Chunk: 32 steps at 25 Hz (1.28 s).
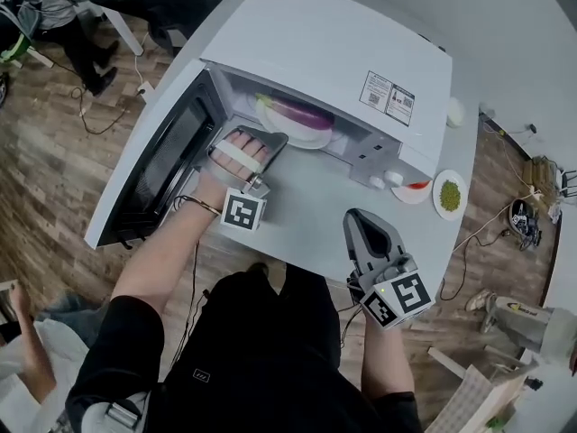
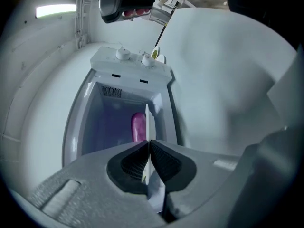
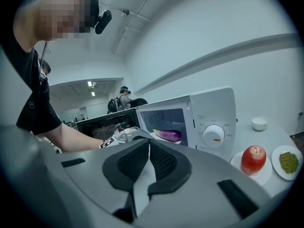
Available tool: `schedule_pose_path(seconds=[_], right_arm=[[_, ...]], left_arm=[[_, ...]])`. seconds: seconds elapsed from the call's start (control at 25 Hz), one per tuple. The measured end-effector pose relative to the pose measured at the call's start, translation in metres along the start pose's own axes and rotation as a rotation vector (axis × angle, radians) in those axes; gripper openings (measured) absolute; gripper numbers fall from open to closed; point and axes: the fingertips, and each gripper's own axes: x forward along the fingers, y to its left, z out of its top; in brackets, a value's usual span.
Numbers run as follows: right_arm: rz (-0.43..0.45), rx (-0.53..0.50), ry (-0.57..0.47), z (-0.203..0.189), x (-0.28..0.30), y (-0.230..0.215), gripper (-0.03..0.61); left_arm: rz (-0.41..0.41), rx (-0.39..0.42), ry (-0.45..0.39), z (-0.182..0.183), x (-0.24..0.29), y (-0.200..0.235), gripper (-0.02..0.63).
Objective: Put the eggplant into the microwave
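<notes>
A purple eggplant [image 1: 302,113] lies on a white plate [image 1: 311,137] just inside the open mouth of the white microwave [image 1: 325,43]. My left gripper [image 1: 273,144] reaches into the opening, rolled on its side. Its jaws are shut on the near rim of the plate [image 2: 148,120], and the eggplant [image 2: 138,126] lies beside that rim. My right gripper [image 1: 359,224] hovers over the table in front of the microwave, shut with nothing between its pads [image 3: 164,160]. From there I see the eggplant [image 3: 167,135] in the cavity and the left gripper [image 3: 124,135] at its front.
The microwave door [image 1: 158,165] hangs open to the left. To the right of the microwave stand a red apple [image 3: 253,159] on a plate, a dish of green beans [image 1: 449,194] and a small white bowl [image 3: 259,123]. The table [image 1: 306,215] ends just before my body.
</notes>
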Motion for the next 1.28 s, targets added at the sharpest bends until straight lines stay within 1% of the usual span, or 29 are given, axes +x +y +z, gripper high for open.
schedule_pose_path(seconds=[0.32,0.48,0.56,0.64,0.72,0.76,0.88,0.96,1.2,1.28], right_arm=[[0.025,0.022,0.013,-0.001,0.018,-0.011,0.018],[0.033,0.032,0.011,0.002,0.025,-0.014,0.018],[0.035,0.037,0.010,0.004,0.026,-0.014,0.018],[0.034,0.042,0.010,0.007,0.026,-0.015,0.018],[0.034,0.049,0.013,0.010,0.025,-0.016,0.018],[0.035,0.052,0.014,0.011,0.025,-0.016,0.018],[0.039,0.062,0.017,0.015,0.025,-0.015,0.018],[0.045,0.067,0.021,0.016,0.025,-0.014,0.018],[0.061,0.070,0.031,0.016,0.026,-0.007,0.018],[0.061,0.069,0.031,0.016,0.026,-0.003,0.018]], left_arm=[[-0.024,0.030,0.005,-0.003,0.024,-0.003,0.017],[-0.069,0.066,0.011,-0.003,0.037,-0.002,0.018],[-0.095,0.067,0.016,-0.005,0.043,0.000,0.018],[-0.150,0.025,0.012,-0.004,0.047,-0.003,0.018],[-0.258,-0.063,-0.008,0.001,0.049,-0.015,0.018],[-0.294,-0.089,-0.009,0.002,0.051,-0.018,0.018],[-0.312,-0.070,0.026,-0.005,0.062,-0.015,0.018],[-0.334,-0.072,0.038,-0.007,0.066,-0.014,0.018],[-0.391,-0.102,0.068,-0.012,0.068,-0.012,0.018],[-0.398,-0.124,0.080,-0.014,0.064,-0.010,0.037]])
